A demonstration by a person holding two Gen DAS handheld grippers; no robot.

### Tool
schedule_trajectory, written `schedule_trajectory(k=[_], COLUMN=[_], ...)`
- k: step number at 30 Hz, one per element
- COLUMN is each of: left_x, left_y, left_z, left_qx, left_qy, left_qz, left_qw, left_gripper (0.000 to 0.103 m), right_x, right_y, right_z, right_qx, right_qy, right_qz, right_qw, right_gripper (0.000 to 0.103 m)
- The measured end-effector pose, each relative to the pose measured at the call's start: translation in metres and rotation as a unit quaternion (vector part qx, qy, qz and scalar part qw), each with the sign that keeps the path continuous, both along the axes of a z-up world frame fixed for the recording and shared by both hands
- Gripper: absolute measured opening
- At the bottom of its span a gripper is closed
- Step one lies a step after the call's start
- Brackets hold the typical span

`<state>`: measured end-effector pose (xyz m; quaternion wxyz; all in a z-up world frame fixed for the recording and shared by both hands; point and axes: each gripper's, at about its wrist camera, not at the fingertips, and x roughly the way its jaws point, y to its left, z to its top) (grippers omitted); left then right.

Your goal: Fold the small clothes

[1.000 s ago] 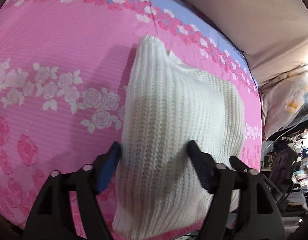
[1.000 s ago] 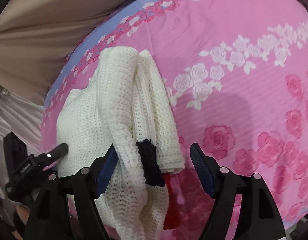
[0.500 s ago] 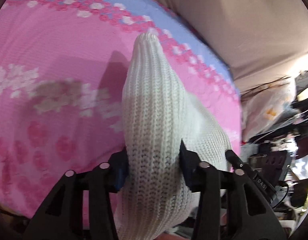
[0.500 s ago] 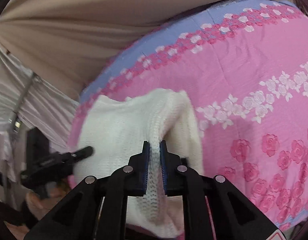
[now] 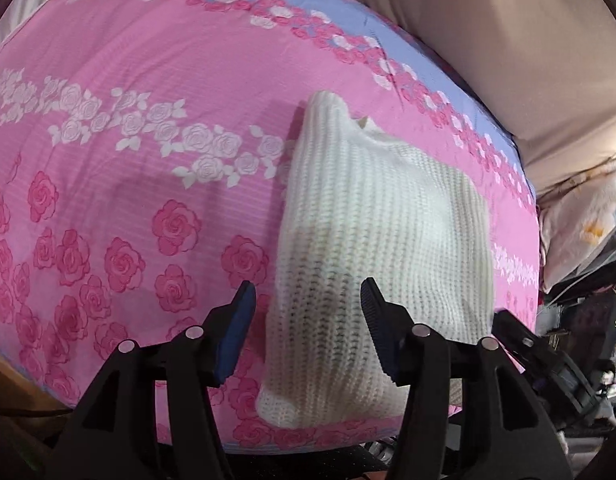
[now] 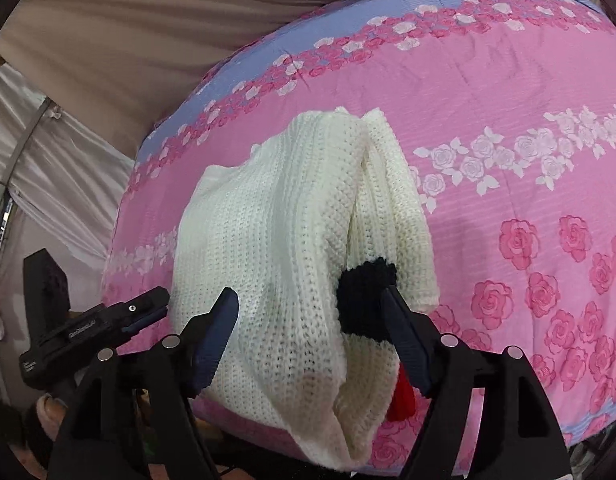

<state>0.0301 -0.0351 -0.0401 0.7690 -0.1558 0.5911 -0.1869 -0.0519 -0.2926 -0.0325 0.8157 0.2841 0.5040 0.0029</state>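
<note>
Soft indoor light, faint shadows, slight blur, heavy fisheye bending.

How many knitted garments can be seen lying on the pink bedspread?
1. The white knitted sweater lies folded on the pink bedspread, near its front edge. Black and red knit parts show at its fold in the right wrist view; these may belong to it or to something hidden.

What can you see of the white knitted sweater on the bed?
The white knitted sweater is chunky ribbed knit, folded into a thick bundle that lies on the pink rose-patterned bedspread near its front edge. A black knitted part and a bit of red show at one side. The fingers of both grippers stand apart from it.
</note>
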Motion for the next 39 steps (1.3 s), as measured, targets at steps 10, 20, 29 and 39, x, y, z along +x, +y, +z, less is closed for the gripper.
schedule_trajectory(k=[10,20,29,39], left_x=[-0.01,-0.008,-0.011,-0.009], left_y=[-0.03,-0.037,-0.059,-0.069], left_z=[0.023,0.01,0.018,0.02], left_qx=[0.033,0.076,0.116,0.15], left_qy=[-0.056,-0.054,-0.089,-0.104], left_qz=[-0.03,-0.019,-0.041,-0.05], left_qw=[0.9975,0.9955,0.9883,0.9819], left_gripper=[0.055,0.055,0.055,0.055], right_x=[0.007,-0.006,-0.003,0.014], right_y=[-0.015,-0.007,-0.018,0.006], right_z=[0.013,0.044,0.019,0.002], right_qx=[-0.089,-0.097,-0.103,-0.139], right_qy=[-0.009,-0.056,-0.012,0.012], right_qz=[0.022,0.014,0.004,0.043], right_qw=[0.996,0.994,0.995,0.989], right_gripper=[0.011,0.017,0.012,0.013])
